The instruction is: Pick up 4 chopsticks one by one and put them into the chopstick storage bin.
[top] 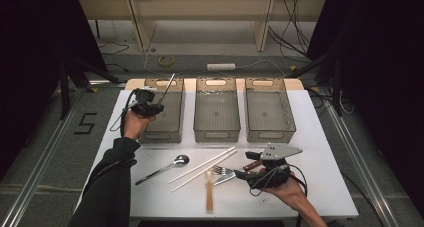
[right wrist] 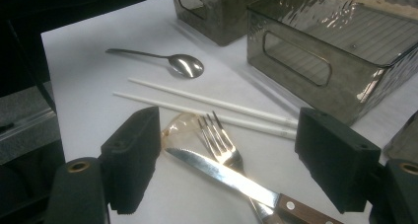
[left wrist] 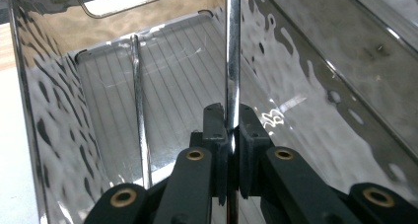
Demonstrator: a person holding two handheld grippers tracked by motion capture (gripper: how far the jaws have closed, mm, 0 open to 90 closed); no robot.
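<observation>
High view: the left claw (top: 150,108) hangs over the left bin (top: 162,112) at ten o'clock on the table (top: 320,187), clamping a metal utensil handle (top: 169,85). Left gripper view: that handle (left wrist: 232,61) stands upright between closed pads. Right gripper view: the right claw (right wrist: 222,157) gapes wide over a knife (right wrist: 231,177) and fork (right wrist: 222,142).

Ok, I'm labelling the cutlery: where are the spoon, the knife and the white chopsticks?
spoon (right wrist: 186,65), right gripper view, on its bowl.
knife (right wrist: 222,173), right gripper view, middle of its blade.
white chopsticks (top: 202,168), high view, mid-length of the pair.
</observation>
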